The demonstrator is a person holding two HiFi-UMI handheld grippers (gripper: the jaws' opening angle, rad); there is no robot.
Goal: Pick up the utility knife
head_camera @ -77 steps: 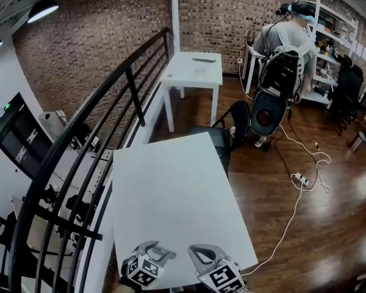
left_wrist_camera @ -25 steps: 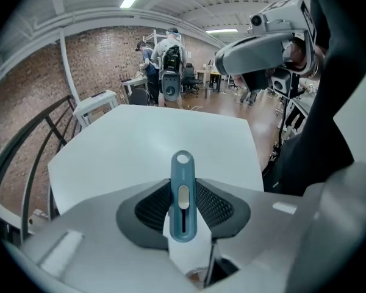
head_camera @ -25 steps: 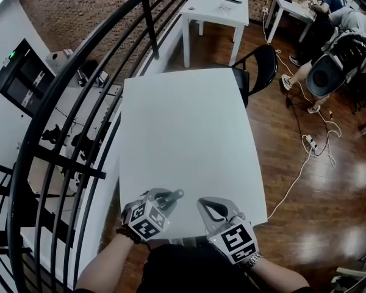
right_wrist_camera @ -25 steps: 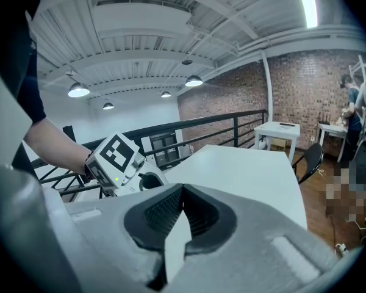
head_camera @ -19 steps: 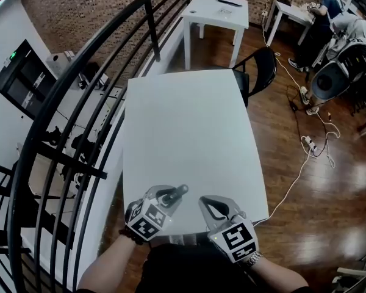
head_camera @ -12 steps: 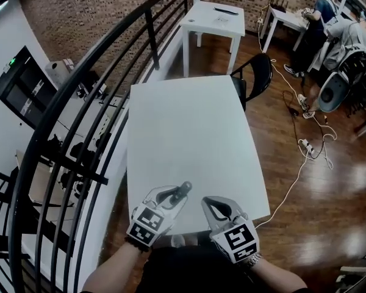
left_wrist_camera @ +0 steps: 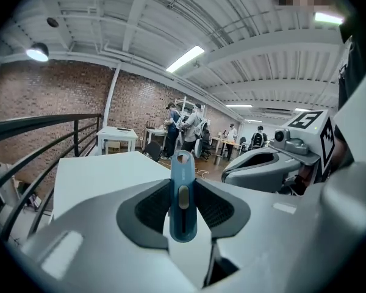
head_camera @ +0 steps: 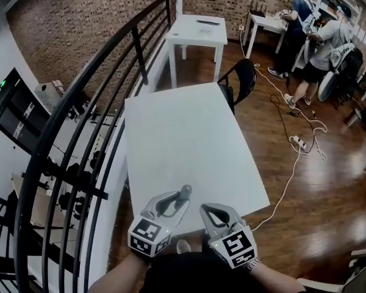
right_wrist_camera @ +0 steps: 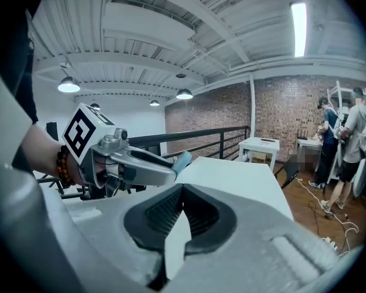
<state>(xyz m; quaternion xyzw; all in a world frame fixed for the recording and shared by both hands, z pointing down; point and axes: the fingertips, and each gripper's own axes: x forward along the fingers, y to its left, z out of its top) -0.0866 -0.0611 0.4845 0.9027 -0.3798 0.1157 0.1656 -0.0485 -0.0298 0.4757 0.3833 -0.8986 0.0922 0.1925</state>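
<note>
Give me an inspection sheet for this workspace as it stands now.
surface: white table, bare.
job's things: blue utility knife, held off the table in the left gripper.
clutter: nothing seen.
grippers: left gripper shut on the utility knife; right gripper shut, empty.
cables: white cable and power strip on the wooden floor, right of the table.
surroundings: black railing at left; black chair and small white table beyond; two people far right.
</note>
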